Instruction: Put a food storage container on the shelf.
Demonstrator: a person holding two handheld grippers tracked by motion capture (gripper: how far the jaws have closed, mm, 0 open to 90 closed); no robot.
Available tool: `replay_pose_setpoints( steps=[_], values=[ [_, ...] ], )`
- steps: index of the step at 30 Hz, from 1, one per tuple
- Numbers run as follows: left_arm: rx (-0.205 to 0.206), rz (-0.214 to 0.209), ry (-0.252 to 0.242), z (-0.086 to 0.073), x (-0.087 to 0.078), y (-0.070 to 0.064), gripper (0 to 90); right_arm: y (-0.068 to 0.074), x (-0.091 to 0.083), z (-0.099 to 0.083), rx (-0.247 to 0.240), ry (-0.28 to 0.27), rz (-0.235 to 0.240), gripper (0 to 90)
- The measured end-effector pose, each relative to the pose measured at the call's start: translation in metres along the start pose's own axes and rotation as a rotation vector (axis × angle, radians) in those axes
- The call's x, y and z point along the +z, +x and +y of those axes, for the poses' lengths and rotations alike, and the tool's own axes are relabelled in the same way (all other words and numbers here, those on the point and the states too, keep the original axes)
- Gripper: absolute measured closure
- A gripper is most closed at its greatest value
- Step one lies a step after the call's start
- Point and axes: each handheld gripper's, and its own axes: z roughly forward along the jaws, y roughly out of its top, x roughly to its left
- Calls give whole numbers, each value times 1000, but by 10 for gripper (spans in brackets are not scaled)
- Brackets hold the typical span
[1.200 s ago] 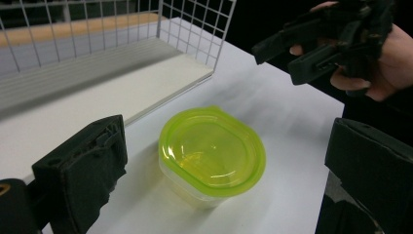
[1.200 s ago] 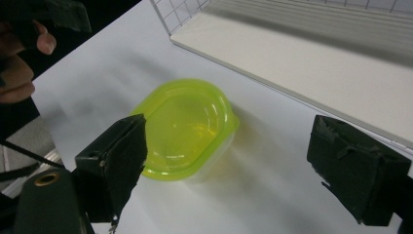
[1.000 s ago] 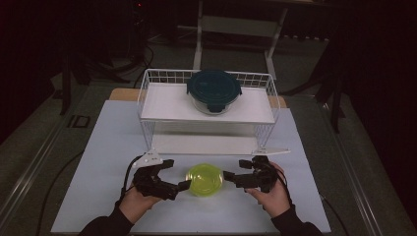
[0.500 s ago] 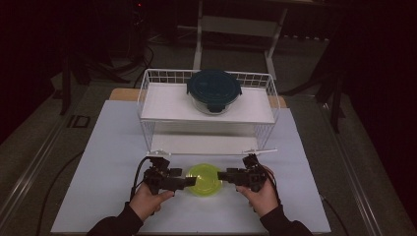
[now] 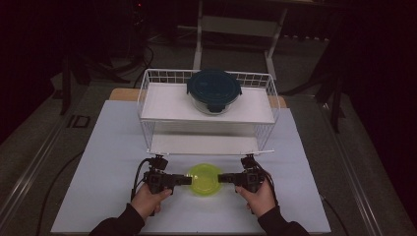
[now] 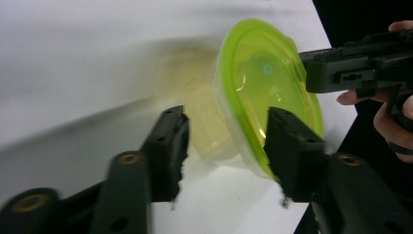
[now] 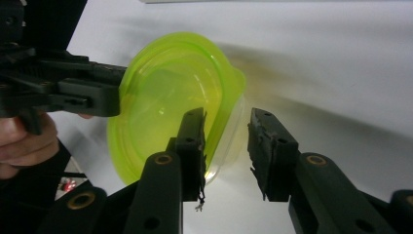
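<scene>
A small clear tub with a lime-green lid (image 5: pixel 205 179) sits on the white table near the front edge. My left gripper (image 5: pixel 187 180) comes at it from the left. In the left gripper view that gripper (image 6: pixel 227 126) stands open, and the green-lidded tub (image 6: pixel 263 83) has its rim between the jaws. My right gripper (image 5: pixel 222 178) meets the tub from the right. In the right gripper view it (image 7: pixel 228 119) is open too, one jaw over the lid (image 7: pixel 165 97), the other beside the tub's wall.
A white wire rack (image 5: pixel 147 93) with two shelves stands just behind the tub. A dark teal-lidded glass container (image 5: pixel 214 91) rests on its top shelf. The white table top (image 5: pixel 108 162) extends to either side of the hands.
Both hands have turned level and moved inward, bringing the open jaws from beside the tub to around its left and right edges. The tub has stayed in place.
</scene>
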Motion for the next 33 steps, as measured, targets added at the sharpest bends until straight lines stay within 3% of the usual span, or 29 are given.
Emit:
replay_pose_setpoints(
  steps=[5,7,11,18,20,21,23,33],
  values=[
    [-31,-43,20,-1,2,-1,703,3,2,0,28,35,19,735],
    [-18,-45,20,-1,2,-2,710,1,2,-1,57,45,45,746],
    [-3,-54,25,-3,2,-4,729,1,2,-3,67,64,60,764],
    [-36,-86,38,-7,-4,-4,778,2,-1,-7,87,56,96,808],
    [-34,-79,32,-9,-7,-6,793,6,-1,-8,60,45,75,808],
    [-52,-107,20,-8,-11,-5,801,9,-3,-10,51,39,78,809],
    [-53,-117,16,-8,-13,-5,802,12,-5,-10,44,31,81,810],
    [16,-152,-12,4,-31,-19,805,31,-28,-2,-39,-17,76,810]
  ],
)
